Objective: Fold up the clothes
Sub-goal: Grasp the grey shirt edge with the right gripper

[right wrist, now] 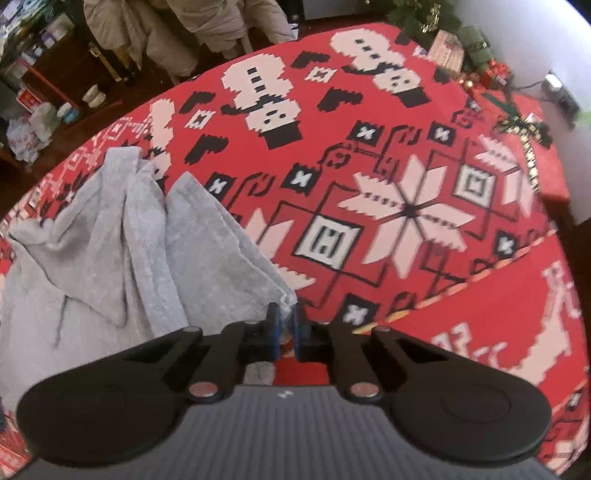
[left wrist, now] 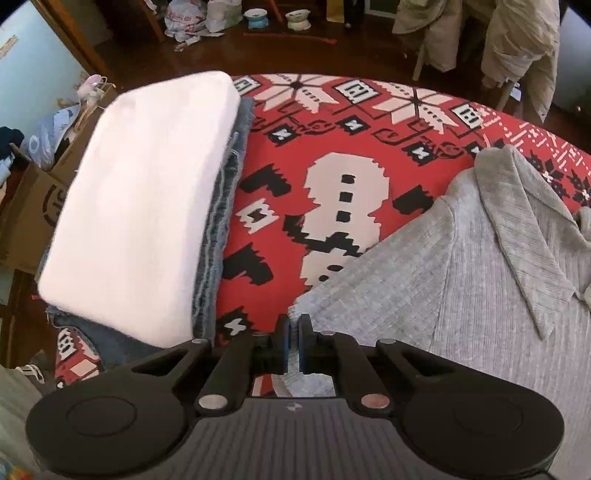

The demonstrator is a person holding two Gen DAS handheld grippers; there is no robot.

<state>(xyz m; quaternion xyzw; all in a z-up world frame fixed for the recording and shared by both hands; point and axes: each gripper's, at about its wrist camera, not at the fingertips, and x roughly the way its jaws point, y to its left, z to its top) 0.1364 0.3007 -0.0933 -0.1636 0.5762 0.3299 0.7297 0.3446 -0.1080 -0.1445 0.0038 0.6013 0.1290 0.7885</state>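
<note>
— Two claws, both closed: left gripper pinched on one corner of the grey shirt, right gripper pinched on the opposite corner.
— Lie of the garment?
— Spread between both, crumpled, collar away. Beneath: red patterned blanket. Beyond: folded white garment on denim; cluttered dark floor.

No text can be read for sure. The cardboard box at the left carries a dark printed mark, cut off and blurred. The plastic bag on the floor has red print, too small to read.
</note>
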